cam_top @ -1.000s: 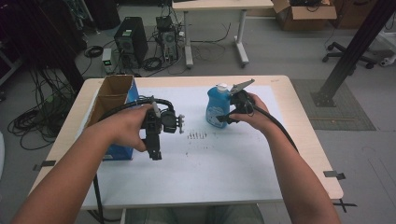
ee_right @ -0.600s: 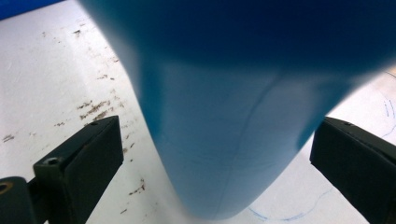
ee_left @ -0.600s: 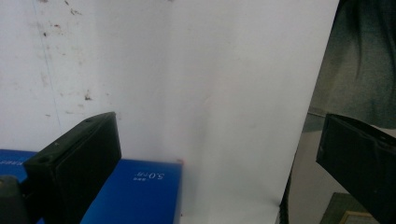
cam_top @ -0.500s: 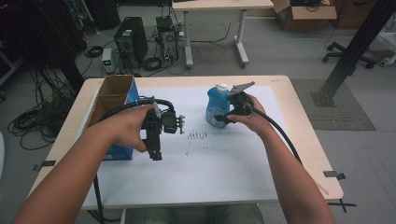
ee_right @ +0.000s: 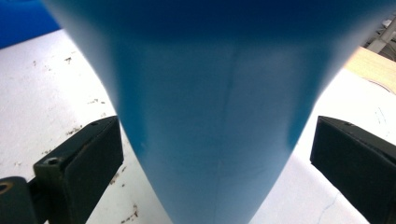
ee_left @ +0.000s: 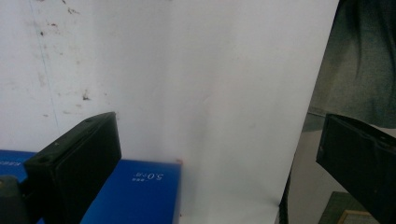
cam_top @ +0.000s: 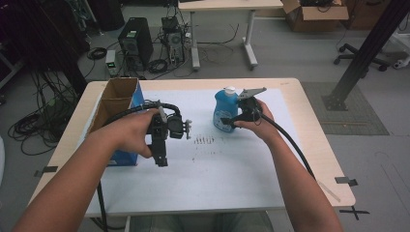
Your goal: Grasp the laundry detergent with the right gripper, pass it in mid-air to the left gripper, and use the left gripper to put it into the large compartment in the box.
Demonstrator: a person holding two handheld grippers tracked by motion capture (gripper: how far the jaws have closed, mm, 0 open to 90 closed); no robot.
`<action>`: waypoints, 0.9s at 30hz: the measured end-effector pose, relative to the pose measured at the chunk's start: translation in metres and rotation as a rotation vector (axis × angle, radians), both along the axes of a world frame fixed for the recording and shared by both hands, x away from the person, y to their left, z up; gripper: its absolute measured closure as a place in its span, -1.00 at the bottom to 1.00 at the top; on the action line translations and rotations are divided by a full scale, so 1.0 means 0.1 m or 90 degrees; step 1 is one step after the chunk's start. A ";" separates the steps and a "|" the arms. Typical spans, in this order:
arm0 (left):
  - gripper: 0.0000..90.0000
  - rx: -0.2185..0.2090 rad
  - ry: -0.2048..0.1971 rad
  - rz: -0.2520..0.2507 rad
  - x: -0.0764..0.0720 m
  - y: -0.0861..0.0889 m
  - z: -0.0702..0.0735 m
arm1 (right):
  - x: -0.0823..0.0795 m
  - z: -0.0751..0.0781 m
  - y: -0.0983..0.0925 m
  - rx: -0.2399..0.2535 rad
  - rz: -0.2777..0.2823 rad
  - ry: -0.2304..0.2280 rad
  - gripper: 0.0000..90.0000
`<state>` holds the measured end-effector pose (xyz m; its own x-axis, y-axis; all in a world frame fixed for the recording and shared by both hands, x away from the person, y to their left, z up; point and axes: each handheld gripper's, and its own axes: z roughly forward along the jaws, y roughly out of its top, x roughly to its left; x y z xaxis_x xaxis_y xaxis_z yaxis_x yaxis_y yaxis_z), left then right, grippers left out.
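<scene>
Your right hand-held gripper is wide open, and the blue plastic bottle with a white cap stands upright between its two black jaws, with a gap on each side. Your left hand-held gripper is open too and holds nothing. It hangs over the white sheet on the table, just beside the brown and blue cardboard box.
</scene>
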<state>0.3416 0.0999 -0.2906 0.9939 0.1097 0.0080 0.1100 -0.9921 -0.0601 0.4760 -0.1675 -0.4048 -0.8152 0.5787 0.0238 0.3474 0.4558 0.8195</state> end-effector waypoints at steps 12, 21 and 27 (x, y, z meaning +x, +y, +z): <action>-1.00 -0.003 0.001 0.003 0.00 0.01 -0.01 | -0.01 -0.05 0.05 0.009 -0.015 -0.006 -0.79; -1.00 0.003 0.005 0.001 0.00 0.01 -0.03 | -0.02 -0.06 0.06 0.009 -0.013 -0.012 -0.68; -1.00 0.003 0.005 0.002 0.00 0.01 -0.03 | -0.02 -0.06 0.06 0.011 -0.014 -0.015 -0.60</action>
<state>0.3416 0.1008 -0.2936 0.9936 0.1126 0.0010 0.1124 -0.9914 -0.0664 0.4737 -0.1618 -0.4106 -0.8028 0.5961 0.0144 0.3373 0.4340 0.8354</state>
